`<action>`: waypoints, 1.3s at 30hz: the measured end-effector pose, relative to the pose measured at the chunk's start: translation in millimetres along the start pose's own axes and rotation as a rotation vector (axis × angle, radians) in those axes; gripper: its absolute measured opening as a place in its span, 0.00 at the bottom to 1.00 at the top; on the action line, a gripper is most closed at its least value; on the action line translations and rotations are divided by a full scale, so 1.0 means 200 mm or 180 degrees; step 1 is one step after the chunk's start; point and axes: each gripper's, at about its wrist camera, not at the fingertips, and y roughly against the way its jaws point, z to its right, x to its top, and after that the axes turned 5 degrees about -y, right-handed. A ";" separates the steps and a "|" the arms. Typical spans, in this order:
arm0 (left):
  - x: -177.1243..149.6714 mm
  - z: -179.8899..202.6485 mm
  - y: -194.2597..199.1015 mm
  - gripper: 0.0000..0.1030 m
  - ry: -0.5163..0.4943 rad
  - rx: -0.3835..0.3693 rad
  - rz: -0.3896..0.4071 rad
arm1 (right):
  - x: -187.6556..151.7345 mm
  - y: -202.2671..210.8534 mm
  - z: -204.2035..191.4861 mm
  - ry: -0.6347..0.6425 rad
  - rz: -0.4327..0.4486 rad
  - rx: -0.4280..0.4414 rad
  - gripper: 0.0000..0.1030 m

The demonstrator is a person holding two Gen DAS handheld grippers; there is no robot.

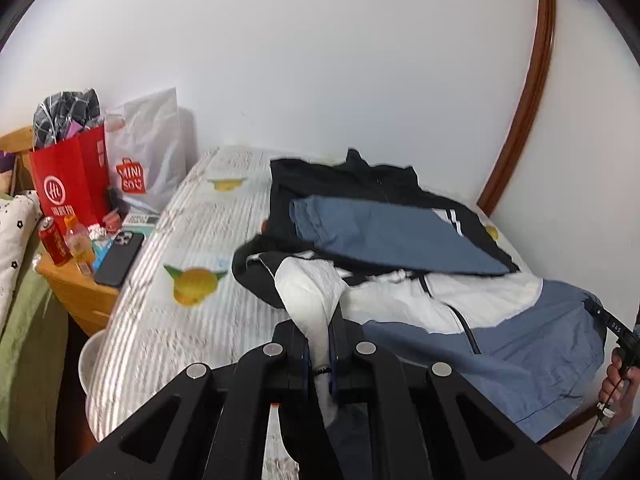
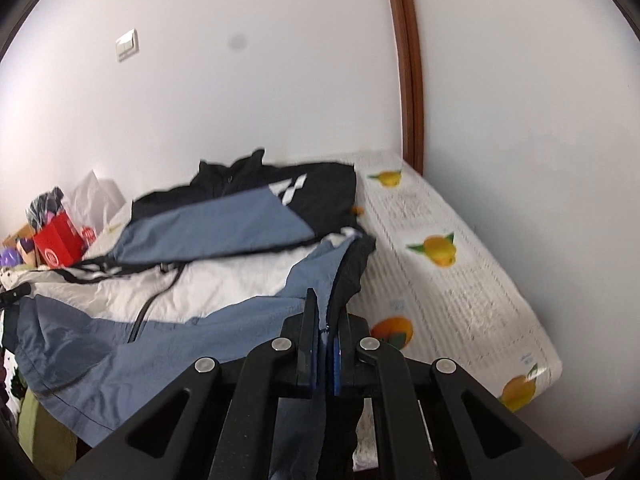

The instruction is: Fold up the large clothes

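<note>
White walls meet behind a bed (image 1: pixel 160 320) covered in a striped sheet printed with oranges. Across the bed's middle and near edge lies a jacket (image 1: pixel 500 344) in blue, white and black, one blue sleeve folded over its black upper part. At the bed's left edge, the left gripper (image 1: pixel 319 344) has its fingers clamped on a white fold of the jacket. Toward the right edge, the right gripper (image 2: pixel 325 332) pinches the blue-and-black hem. Beside the bed's far left corner, a nightstand (image 1: pixel 76 292) carries a red bag (image 1: pixel 70 184), a can (image 1: pixel 52 240) and a phone (image 1: pixel 119 258).
</note>
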 end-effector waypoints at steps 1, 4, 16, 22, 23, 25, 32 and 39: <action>0.01 0.00 0.00 0.07 0.0011 0.0002 0.0021 | 0.02 -0.01 0.00 -0.0018 0.0015 0.0011 0.05; 0.08 -0.02 -0.02 0.07 0.0077 0.0015 0.0071 | 0.08 -0.02 -0.02 -0.0082 0.0073 0.0034 0.05; 0.32 -0.01 -0.19 0.07 0.0051 0.0085 0.0115 | 0.37 -0.17 -0.08 -0.0235 0.0154 0.0049 0.05; 0.42 -0.02 -0.34 0.07 0.0046 0.0082 0.0045 | 0.45 -0.32 -0.11 -0.0244 0.0134 0.0027 0.05; 0.44 -0.03 -0.37 0.07 0.0056 0.0084 0.0028 | 0.47 -0.36 -0.11 -0.0253 0.0116 0.0029 0.05; 0.46 -0.03 -0.43 0.07 0.0060 0.0094 -0.0004 | 0.50 -0.42 -0.11 -0.0258 0.0097 0.0026 0.05; 0.55 -0.02 -0.66 0.07 -0.0014 0.0205 -0.0137 | 0.53 -0.65 -0.14 -0.0116 0.0054 -0.0082 0.05; 0.59 -0.04 -0.90 0.07 -0.0039 0.0361 -0.0310 | 0.56 -0.90 -0.11 -0.0127 -0.0081 -0.0119 0.05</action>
